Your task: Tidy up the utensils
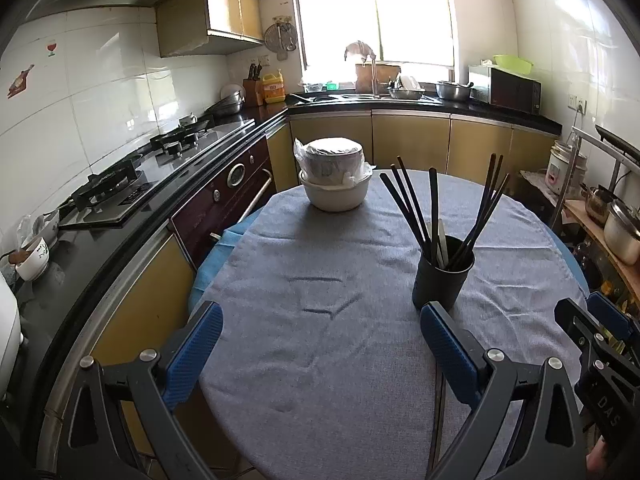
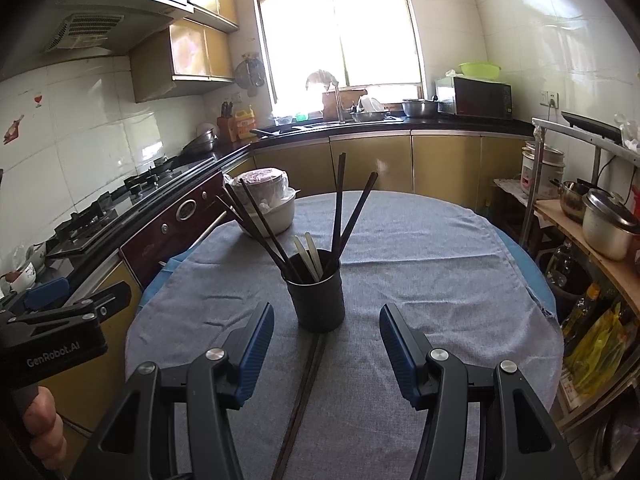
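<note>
A black cup (image 1: 442,276) stands on the grey tablecloth (image 1: 328,280) and holds several dark chopsticks (image 1: 408,204) and pale flat utensils. In the right wrist view the cup (image 2: 318,296) is just ahead of my right gripper (image 2: 326,348). A pair of dark chopsticks (image 2: 304,396) lies flat on the cloth between its open fingers, running from the cup's base toward me. My left gripper (image 1: 320,344) is open and empty, left of the cup. The right gripper also shows in the left wrist view (image 1: 596,332) at the right edge.
Stacked white bowls wrapped in plastic (image 1: 334,178) sit at the table's far side. A stove counter (image 1: 120,188) runs along the left. A shelf with pots (image 2: 600,224) stands right of the table. Sink and microwave (image 2: 474,96) are at the back.
</note>
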`<action>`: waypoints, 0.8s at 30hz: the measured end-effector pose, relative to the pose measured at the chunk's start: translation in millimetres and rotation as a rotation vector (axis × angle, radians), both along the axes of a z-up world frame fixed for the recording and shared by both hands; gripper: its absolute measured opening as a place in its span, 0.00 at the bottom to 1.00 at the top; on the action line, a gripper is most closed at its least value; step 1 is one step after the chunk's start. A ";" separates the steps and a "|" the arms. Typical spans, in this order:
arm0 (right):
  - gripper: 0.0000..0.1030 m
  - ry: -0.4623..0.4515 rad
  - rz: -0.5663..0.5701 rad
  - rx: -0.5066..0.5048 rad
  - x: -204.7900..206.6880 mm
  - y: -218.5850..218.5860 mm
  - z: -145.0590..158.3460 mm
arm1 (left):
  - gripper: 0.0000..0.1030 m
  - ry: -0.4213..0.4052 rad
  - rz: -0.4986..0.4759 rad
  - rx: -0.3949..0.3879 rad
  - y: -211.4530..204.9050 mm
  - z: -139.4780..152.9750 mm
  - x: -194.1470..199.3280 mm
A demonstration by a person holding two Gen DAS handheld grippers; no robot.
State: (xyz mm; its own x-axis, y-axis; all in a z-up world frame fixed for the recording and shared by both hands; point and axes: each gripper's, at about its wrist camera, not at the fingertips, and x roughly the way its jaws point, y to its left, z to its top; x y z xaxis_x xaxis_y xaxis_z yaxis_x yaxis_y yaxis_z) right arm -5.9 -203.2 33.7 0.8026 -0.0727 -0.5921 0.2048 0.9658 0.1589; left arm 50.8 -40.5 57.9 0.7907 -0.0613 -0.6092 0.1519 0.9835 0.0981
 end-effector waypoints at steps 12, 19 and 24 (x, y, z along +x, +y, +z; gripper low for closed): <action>0.56 -0.008 0.005 -0.018 -3.6 5.1 7.1 | 0.96 -0.020 -0.003 -0.017 3.3 5.7 -4.9; 0.56 -0.014 0.003 -0.015 -4.9 4.4 10.0 | 0.96 -0.025 -0.008 -0.024 2.3 7.6 -6.2; 0.56 -0.015 0.006 -0.020 -4.7 5.3 11.0 | 0.96 -0.031 -0.008 -0.027 3.2 9.6 -7.3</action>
State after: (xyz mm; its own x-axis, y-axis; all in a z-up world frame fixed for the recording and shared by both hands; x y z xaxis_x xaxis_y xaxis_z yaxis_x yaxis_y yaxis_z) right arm -10.6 -197.9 44.7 0.8118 -0.0795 -0.5785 0.1969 0.9700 0.1429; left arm 43.5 -37.3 67.5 0.8083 -0.0836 -0.5827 0.1568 0.9847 0.0762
